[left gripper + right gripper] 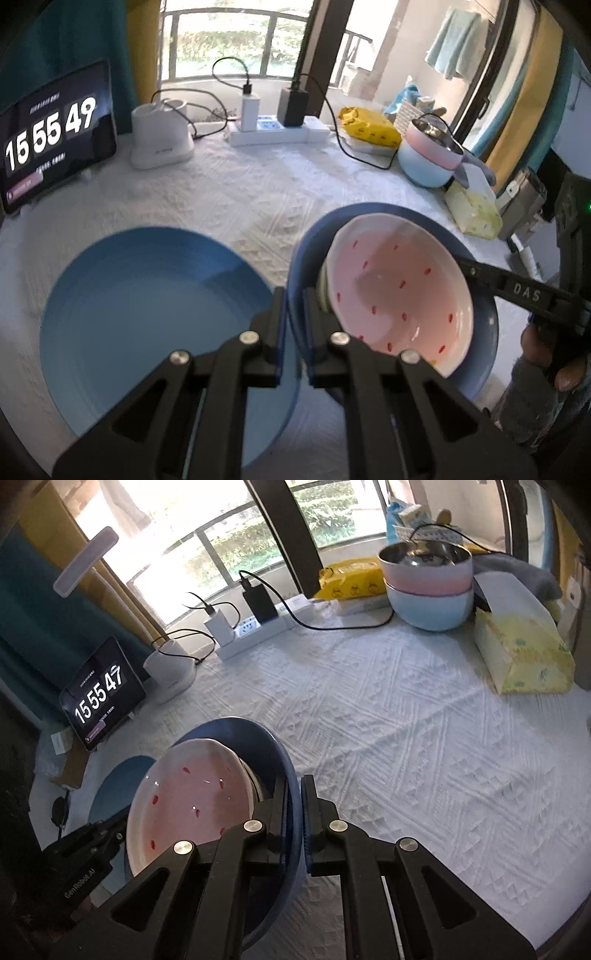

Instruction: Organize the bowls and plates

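We hold dark bowl (484, 332) over counter (229, 199), pink bowl (399, 291) tilted inside. Left gripper (294, 295), right gripper (294, 786) both clenched on opposite rims. Glazed, slippery, fragile, heavyish; we judge rim grips best. Blue plate (147, 317) beside.

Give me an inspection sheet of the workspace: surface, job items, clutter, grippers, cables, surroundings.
Surface: table under a white textured cloth.
Job's things: dark blue bowl with a pink bowl with red flecks inside, tilted; blue plate flat beside it; pink and light blue bowls stacked at the far edge.
Clutter: tissue box, yellow packet, white appliance, clock tablet.
Grippers: left gripper and right gripper both shut on the dark blue bowl's rim, opposite sides.
Cables: power strip with two chargers; black leads trail across the cloth.
Surroundings: window with railing, curtains, hanging towel.
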`<state>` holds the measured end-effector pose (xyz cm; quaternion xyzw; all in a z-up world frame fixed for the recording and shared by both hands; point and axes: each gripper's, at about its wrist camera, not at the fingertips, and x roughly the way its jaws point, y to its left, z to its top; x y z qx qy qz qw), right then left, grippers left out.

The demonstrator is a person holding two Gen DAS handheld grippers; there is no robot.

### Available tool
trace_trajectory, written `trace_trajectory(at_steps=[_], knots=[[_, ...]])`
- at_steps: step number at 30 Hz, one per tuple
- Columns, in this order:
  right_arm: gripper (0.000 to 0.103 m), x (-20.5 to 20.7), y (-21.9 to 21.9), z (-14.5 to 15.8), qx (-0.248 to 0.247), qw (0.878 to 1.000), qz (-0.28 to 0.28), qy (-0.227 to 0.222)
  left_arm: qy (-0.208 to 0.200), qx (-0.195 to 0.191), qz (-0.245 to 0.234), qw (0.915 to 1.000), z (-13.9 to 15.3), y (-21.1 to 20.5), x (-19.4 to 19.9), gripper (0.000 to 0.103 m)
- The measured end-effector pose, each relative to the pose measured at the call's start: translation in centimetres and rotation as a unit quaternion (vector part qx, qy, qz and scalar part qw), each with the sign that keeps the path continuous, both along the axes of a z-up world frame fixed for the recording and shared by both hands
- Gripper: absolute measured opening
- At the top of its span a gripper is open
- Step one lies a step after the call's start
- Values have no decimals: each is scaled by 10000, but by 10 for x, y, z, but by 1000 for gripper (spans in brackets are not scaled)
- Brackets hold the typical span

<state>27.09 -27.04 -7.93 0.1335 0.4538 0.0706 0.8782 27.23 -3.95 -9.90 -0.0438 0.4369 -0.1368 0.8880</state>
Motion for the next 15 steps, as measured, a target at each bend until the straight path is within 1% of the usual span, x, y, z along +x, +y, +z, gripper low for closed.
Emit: trace_trajectory(at_steps=[2,3,7,15], knots=[[8,-2,-2,-2,-27,10000,20,-9,-32,229,-62,9997,-1,-7,3,7],[8,-3,-3,-3,-59,10000,48,-16,-23,268,-67,9996,-2,-8,5,7],[9,-6,-3,-7,-238,9995,196,-38,-45,306,-101,9995,-3,-13,10,7],[8,-7,-4,-11,-191,9997,124,7,-103,187,9,9998,-1,-14,8,5]])
